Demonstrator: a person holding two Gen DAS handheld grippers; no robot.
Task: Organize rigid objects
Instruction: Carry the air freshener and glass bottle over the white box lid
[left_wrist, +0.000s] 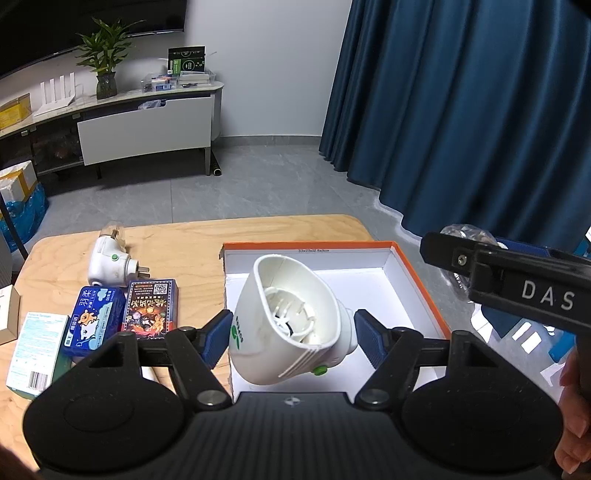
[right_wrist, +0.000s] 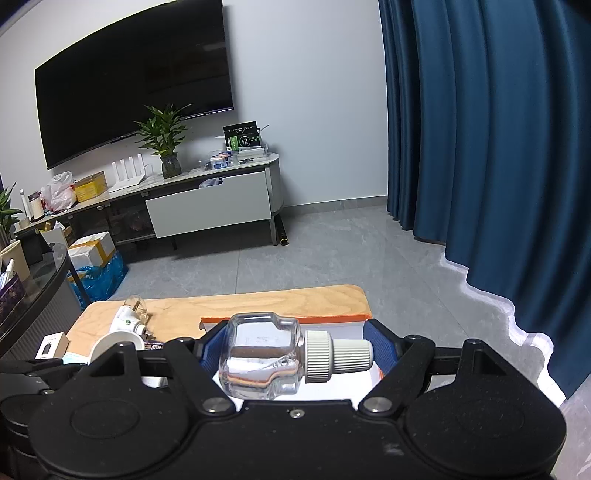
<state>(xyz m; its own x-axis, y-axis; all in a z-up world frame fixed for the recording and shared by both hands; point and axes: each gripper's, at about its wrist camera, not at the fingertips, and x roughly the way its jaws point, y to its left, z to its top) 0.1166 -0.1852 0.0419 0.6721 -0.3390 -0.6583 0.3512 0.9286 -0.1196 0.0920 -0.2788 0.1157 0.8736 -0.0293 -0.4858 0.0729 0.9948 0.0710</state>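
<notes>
Your left tongs (left_wrist: 291, 338) clamp the light, stiff white plug-in shell (left_wrist: 288, 325) over the orange-rimmed box (left_wrist: 417, 280) near the tabletop's right edge, while your right tongs (right_wrist: 295, 352) pinch the slippery clear bottle (right_wrist: 264, 356) end to end.

Light wooden tabletop (left_wrist: 192, 243) with rounded corners

An open orange-rimmed white box (left_wrist: 413, 269) lies on it, with a white plug-in device (left_wrist: 107, 266), blue packet (left_wrist: 94, 317), dark card box (left_wrist: 149, 306) and pale carton (left_wrist: 35, 350) alongside.
</notes>
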